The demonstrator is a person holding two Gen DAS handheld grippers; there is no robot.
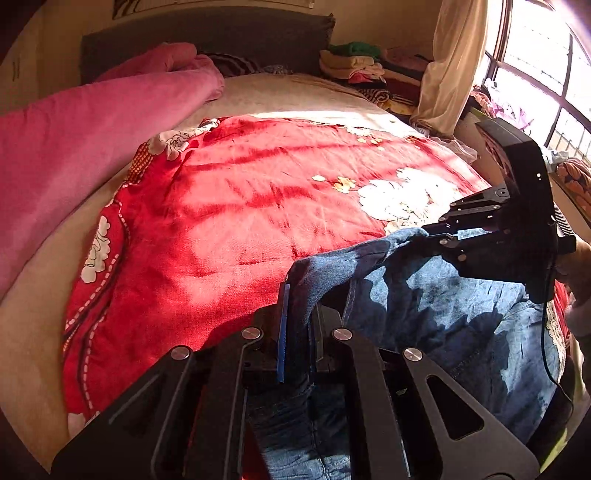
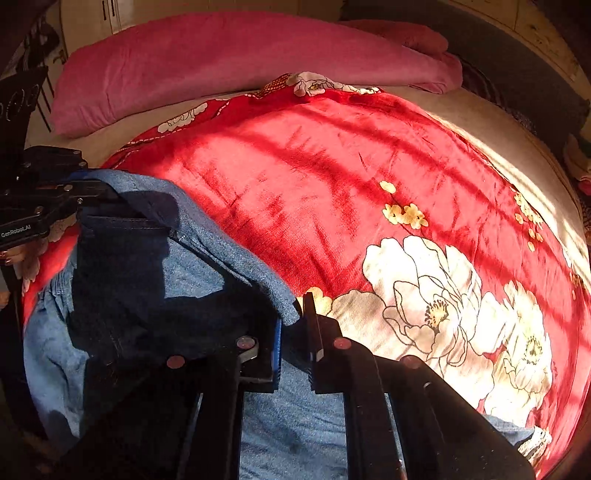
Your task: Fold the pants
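Note:
Blue denim pants (image 1: 443, 314) lie bunched on the near part of a bed, over a red flowered blanket (image 1: 258, 203). In the left wrist view my left gripper (image 1: 298, 306) is shut on a raised fold of the denim edge. My right gripper (image 1: 430, 232) pinches the same edge farther right. In the right wrist view the right gripper (image 2: 293, 317) is shut on the pants (image 2: 147, 266) at their hem edge. The left gripper (image 2: 83, 192) holds the cloth at the far left. The edge is lifted between the two grippers; the rest of the pants sags in shadow.
A pink blanket (image 1: 74, 140) is rolled along the far side of the bed. A dark headboard (image 1: 207, 33) stands behind. A pile of folded clothes (image 1: 362, 66), a cream curtain (image 1: 450, 62) and a window (image 1: 535, 74) are at the right. Red blanket (image 2: 369, 184) spreads beyond the pants.

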